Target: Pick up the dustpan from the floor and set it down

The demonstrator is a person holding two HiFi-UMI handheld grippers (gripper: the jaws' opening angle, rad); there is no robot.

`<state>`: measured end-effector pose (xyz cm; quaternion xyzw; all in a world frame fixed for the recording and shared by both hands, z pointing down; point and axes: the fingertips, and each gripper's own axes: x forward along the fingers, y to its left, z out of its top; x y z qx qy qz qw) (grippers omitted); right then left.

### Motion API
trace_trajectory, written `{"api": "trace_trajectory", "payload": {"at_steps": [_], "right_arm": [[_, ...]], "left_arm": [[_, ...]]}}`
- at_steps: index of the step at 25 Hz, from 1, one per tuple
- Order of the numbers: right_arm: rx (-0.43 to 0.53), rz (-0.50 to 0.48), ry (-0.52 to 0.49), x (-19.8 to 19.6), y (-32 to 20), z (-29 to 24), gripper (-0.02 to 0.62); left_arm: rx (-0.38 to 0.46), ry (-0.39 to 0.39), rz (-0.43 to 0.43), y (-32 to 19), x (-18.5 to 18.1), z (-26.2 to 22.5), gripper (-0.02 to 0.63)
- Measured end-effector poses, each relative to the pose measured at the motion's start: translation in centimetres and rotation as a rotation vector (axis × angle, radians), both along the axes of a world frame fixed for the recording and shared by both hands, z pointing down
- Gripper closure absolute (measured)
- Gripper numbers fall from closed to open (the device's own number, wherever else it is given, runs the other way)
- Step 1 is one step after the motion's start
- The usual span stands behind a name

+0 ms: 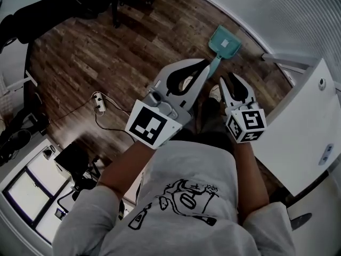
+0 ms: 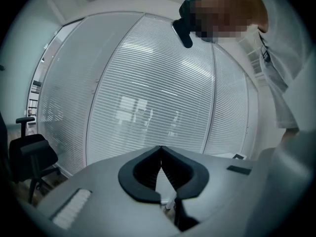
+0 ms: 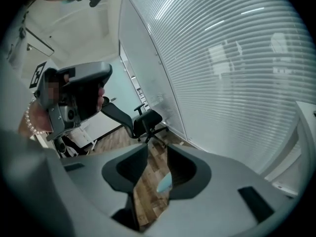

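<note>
Jaws spread, empty on right gripper (image 3: 157, 151), pressed together on left gripper (image 2: 160, 148); dustpan (image 1: 224, 42) lies on floor (image 1: 106, 52) near blinds (image 1: 277, 15), beyond both, so a misaligned close could skid off its thin handle (image 1: 215, 64).

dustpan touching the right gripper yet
Apart. Right gripper view: the dustpan lies on the floor well beyond the right gripper, whose jaws stand open.

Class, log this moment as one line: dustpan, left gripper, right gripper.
dustpan: on floor, not held | left gripper: shut, empty | right gripper: open, empty, dustpan visible through gap
</note>
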<state>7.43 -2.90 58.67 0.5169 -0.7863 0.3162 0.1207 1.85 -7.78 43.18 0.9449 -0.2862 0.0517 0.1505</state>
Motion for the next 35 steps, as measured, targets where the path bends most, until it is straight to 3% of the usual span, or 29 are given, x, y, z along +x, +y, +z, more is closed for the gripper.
{"api": "trace_trajectory", "payload": {"at_steps": [21, 35], "right_arm": [[-0.214, 0.025, -0.093, -1.7, 0.6, 12.1, 0.419], [-0.332, 0.045, -0.212, -2.9, 0.1, 17.7, 0.393]], "left_arm": [[-0.063, -0.021, -0.014, 0.6, -0.8, 5.2, 0.604], [-0.09, -0.035, -0.015, 1.4, -1.6, 7.4, 0.604]]}}
